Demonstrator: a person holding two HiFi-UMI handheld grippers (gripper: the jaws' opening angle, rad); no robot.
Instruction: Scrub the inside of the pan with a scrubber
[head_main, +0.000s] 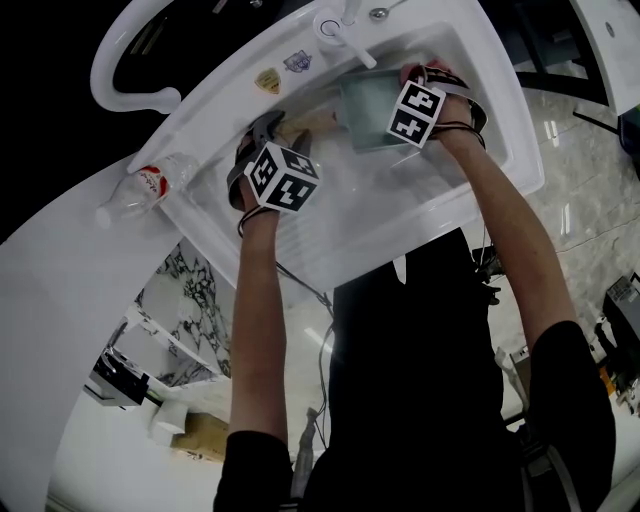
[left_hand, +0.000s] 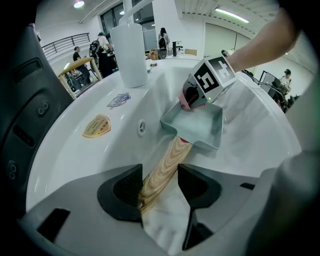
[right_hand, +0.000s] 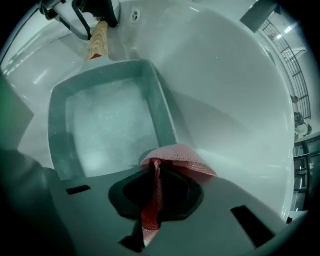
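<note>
- My left gripper (left_hand: 159, 187) has its jaws drawn in around the end of the pan's wooden handle (left_hand: 162, 170). The handle lies hard against one pad, and a sliver of white shows beside the other.
- The pan (right_hand: 107, 120) is a square grey-green one, and it sits inside the sink (head_main: 400, 220), in the half nearer the tap (head_main: 345, 30).
- The pan's long axis runs along the handle. From my left jaws the handle leads away and up to the right, joining the pan at one corner. In the head view the handle end points towards the sink's left side and the pan body towards the tap.
- The pan's open inside faces up towards the right gripper's camera, and it looks wet and speckled.
- My right gripper (right_hand: 152, 192) is fully closed on the scrubber (right_hand: 175, 152), a pink mesh cloth. A strip of it is pinched between the jaws, and the rest fans out beyond the tips.
- The fanned part of the scrubber lies over the pan's near rim, at the corner farthest from the handle.
- A plastic bottle (head_main: 140, 190) lies on its side on the counter, just outside the sink's left rim.
- A gold sticker (left_hand: 96, 126) is stuck on the sink's rim.
</note>
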